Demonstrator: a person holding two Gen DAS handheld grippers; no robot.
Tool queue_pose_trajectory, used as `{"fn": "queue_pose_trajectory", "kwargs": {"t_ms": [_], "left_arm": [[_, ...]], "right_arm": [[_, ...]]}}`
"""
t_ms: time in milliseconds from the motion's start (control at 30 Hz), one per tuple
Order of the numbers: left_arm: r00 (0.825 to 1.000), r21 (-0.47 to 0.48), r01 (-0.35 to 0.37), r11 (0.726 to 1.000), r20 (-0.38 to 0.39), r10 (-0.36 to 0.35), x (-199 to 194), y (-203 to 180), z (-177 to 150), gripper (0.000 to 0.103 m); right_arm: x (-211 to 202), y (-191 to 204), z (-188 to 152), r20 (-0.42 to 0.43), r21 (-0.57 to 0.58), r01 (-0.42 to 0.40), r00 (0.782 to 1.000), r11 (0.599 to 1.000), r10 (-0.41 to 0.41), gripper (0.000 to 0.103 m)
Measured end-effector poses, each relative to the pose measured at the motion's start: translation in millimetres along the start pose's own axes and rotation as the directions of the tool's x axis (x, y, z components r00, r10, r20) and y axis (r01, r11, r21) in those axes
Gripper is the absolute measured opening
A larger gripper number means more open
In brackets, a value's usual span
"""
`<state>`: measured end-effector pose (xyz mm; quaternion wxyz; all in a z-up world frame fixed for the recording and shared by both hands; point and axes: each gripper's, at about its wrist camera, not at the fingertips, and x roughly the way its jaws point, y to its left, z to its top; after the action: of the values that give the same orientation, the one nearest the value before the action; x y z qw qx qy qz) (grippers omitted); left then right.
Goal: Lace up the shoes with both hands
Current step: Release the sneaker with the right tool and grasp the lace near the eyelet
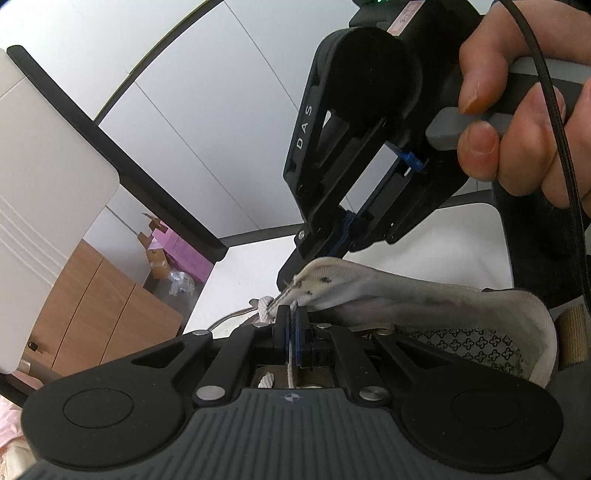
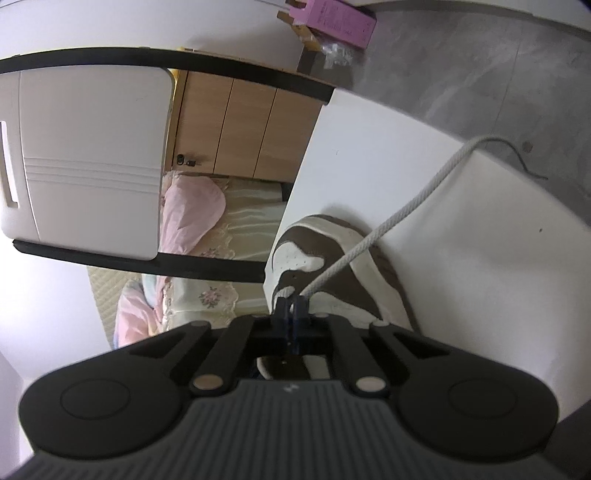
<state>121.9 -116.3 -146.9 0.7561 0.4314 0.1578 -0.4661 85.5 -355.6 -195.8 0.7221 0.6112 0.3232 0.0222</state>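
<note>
- Two hand-held grippers were on the one shoe [image 1: 424, 299], and in the left wrist view my left hand-held gripper [image 1: 291, 330] had its jaws closed on a thin run of the white lace [image 1: 293, 354], pinched at the edge of the shoe's opening.
- In that view the lace ran straight back toward me along the line of the jaws. The shoe lay ahead and to the right, its patterned insole [image 1: 476, 347] showing.
- My right hand-held gripper [image 1: 341, 240] came down from the upper right with its jaws together, tips just above the shoe's tongue [image 1: 325, 275], my hand [image 1: 524, 122] round its handle. I judged it the nearer one for the next pull.
- In the right wrist view my right hand-held gripper [image 2: 292, 308] was clamped shut on the lace [image 2: 388, 221] close to where it left the shoe [image 2: 332, 258].
- From there the lace stretched away up and to the right, over the shoe, whose long axis pointed away from me.
- The shoe sat on the white bench [image 2: 461, 258] near its edge. Beyond lay grey floor [image 2: 461, 55], wooden cabinets [image 2: 236, 125], pink bedding [image 2: 192, 214] and a pink box [image 2: 340, 22].
</note>
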Motion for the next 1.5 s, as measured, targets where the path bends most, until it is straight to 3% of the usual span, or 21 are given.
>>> {"fn": "queue_pose_trajectory", "kwargs": {"t_ms": [167,367,433,567,700,767,933,1067,1200,1267,1333,1400,1500], "left_arm": [[0.999,0.022,-0.036,0.999,-0.021,0.036,-0.2,-6.0,0.5,0.004],[0.999,-0.056,-0.047,0.997,-0.026,0.045,-2.1,-1.2,-0.2,0.005],[0.998,-0.059,-0.065,0.996,-0.027,0.063,-3.4,-3.6,0.2,0.005],[0.996,-0.087,-0.089,0.992,-0.030,0.087,-8.8,-6.2,-0.6,0.006],[0.988,-0.138,-0.151,0.979,-0.048,0.146,-16.8,-5.0,-3.3,0.032],[0.984,-0.188,-0.175,0.966,-0.058,0.167,-22.2,-1.9,-3.4,0.040],[0.977,-0.349,-0.212,0.913,-0.091,0.192,-37.2,3.7,-2.2,0.045],[0.976,-0.463,-0.219,0.859,-0.088,0.201,-53.4,-1.7,0.3,0.046],[0.983,-0.547,-0.179,0.818,-0.073,0.166,-59.3,-8.1,-0.4,0.045],[0.981,-0.560,-0.192,0.806,-0.100,0.164,-56.3,-12.6,0.0,0.045],[0.976,-0.562,-0.216,0.798,-0.128,0.173,-51.4,-15.8,1.0,0.045],[0.973,-0.567,-0.230,0.791,-0.147,0.177,-45.4,-17.0,2.3,0.041],[0.964,-0.584,-0.264,0.768,-0.169,0.203,-37.5,-15.7,5.8,0.033]], "right_arm": [[-13.3,-3.3,6.9,0.090,0.002,0.045,0.995,0.999,-0.045,0.002],[-35.8,-17.4,22.2,0.191,0.018,0.101,0.976,0.995,-0.103,0.003],[-47.9,-25.1,29.1,0.239,0.029,0.133,0.962,0.991,-0.136,0.003],[-81.0,-44.8,44.2,0.369,0.085,0.187,0.906,0.979,-0.206,0.003],[-107.0,-55.6,52.4,0.447,0.088,0.224,0.862,0.971,-0.240,0.001],[-110.8,-53.2,51.6,0.449,0.061,0.264,0.854,0.963,-0.262,0.001],[-106.0,-32.3,39.1,0.414,-0.077,0.266,0.885,0.961,-0.212,0.004],[-83.2,-6.3,24.0,0.316,-0.216,0.234,0.935,0.948,-0.159,0.005],[-63.1,6.3,-1.7,0.207,-0.241,0.161,0.972,0.957,-0.112,0.005],[-52.7,8.4,-13.7,0.136,-0.233,0.132,0.985,0.964,-0.102,0.007],[-43.3,10.2,-22.4,0.094,-0.213,0.120,0.990,0.970,-0.102,0.018],[-35.9,11.3,-25.1,0.070,-0.187,0.090,0.994,0.978,-0.078,0.043],[-25.5,11.4,-27.5,0.074,-0.149,0.064,0.996,0.987,-0.053,0.043]]}}
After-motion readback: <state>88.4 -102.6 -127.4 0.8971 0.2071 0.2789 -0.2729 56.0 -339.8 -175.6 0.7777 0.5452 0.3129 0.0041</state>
